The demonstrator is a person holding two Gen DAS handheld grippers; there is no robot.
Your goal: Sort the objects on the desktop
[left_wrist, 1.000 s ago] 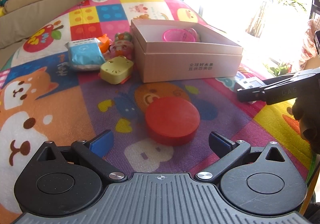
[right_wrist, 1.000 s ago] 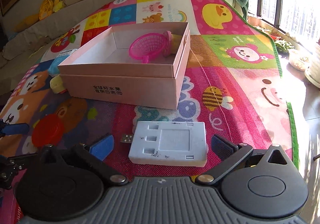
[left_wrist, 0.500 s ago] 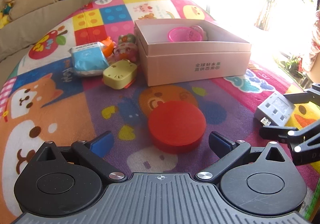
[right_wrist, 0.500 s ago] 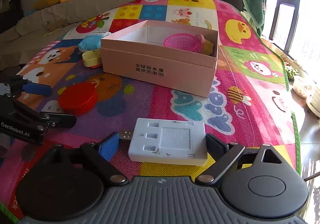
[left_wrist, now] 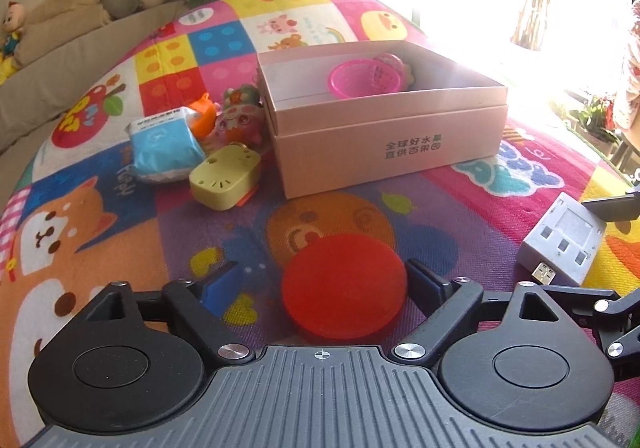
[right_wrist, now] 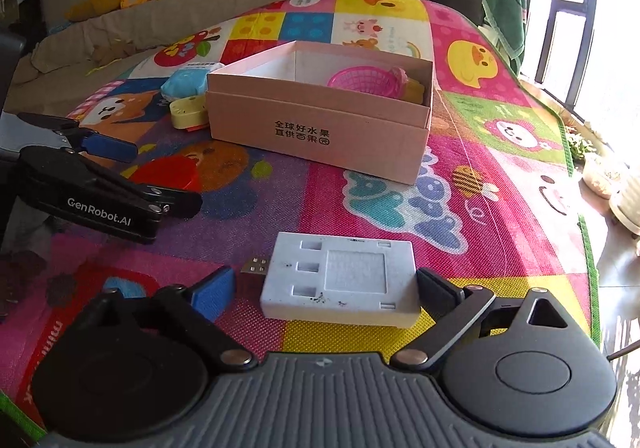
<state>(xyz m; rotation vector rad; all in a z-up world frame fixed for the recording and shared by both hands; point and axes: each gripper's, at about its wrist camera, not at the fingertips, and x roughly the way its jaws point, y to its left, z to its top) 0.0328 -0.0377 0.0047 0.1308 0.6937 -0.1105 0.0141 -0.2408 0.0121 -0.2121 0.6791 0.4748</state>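
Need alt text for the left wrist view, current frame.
The open left gripper straddles a red disc on a colourful play mat, its right finger at the disc's edge. Behind sits an open pink box holding a pink basket; a white USB device lies right.

1. You see a red round disc (left_wrist: 344, 286) lying flat on the play mat (left_wrist: 120, 232).
2. Your white USB hub (right_wrist: 340, 286) lies flat, plug pointing left.
3. The open pink cardboard box (left_wrist: 384, 135) holds a pink mesh basket (left_wrist: 366, 79).
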